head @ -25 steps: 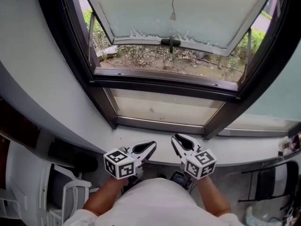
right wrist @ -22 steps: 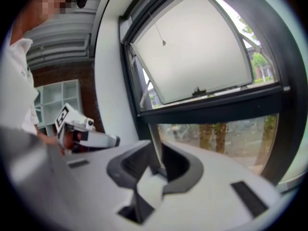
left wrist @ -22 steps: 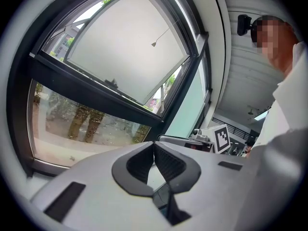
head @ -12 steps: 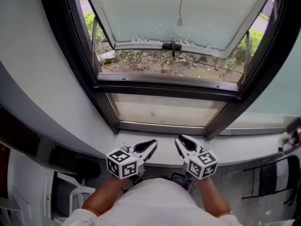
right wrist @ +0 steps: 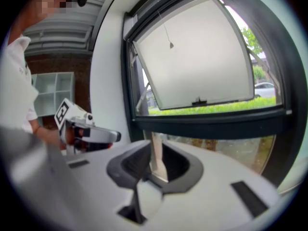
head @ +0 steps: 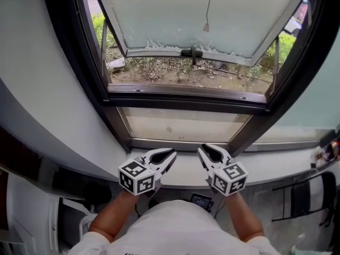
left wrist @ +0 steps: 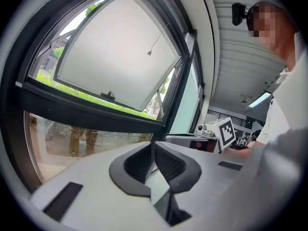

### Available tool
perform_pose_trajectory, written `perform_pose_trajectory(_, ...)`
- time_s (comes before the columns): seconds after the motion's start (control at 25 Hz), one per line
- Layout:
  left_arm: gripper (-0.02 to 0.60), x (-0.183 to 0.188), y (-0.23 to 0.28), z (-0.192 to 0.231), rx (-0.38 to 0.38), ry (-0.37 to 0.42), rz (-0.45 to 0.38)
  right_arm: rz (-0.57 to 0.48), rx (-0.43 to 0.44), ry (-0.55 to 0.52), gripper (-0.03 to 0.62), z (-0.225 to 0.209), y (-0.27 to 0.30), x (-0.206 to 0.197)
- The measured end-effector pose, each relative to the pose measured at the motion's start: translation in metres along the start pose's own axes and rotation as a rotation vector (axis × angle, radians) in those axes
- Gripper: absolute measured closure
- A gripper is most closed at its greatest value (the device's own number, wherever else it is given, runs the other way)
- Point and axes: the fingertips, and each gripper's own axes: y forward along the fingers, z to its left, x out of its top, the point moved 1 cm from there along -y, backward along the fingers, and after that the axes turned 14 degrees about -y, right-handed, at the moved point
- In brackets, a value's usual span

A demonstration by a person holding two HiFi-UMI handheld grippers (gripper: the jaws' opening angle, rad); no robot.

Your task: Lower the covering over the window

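Observation:
A thin pull cord with a small cone-shaped end (head: 206, 27) hangs from above in front of the frosted sash (head: 170, 9), which is tilted outward; the cord end (left wrist: 149, 53) shows in both gripper views (right wrist: 171, 45). No blind fabric is in view. My left gripper (head: 170, 154) is over the white sill (head: 183, 171), shut with nothing between its jaws (left wrist: 153, 147). Just right of it, my right gripper (head: 203, 150) has its jaws a little apart and empty (right wrist: 157, 153). Both point at the lower fixed pane (head: 180, 125), well below the cord.
The dark window frame (head: 186, 101) has a black handle (head: 192, 52) on the sash's lower edge. Small items sit at the sill's right end (head: 328, 153). Below stand a white chair (head: 21, 227) at left and a black chair (head: 303, 195) at right.
Both grippers have risen and moved forward from below the sill edge to over the sill. Their jaws look unchanged.

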Motion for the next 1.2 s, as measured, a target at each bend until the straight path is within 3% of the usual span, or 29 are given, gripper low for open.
perform_pose_trajectory(0.56,0.563,0.107,0.007,0.004,0.032,0.191,-0.110,-0.064,-0.047,-0.218,0.511,-0.043,0.014,0.086)
perform_pose_trajectory(1.2,0.563,0.179,0.025,-0.024,0.011,0.361,-0.150,-0.122,-0.095,-0.350,0.511,-0.066,0.021,0.158)
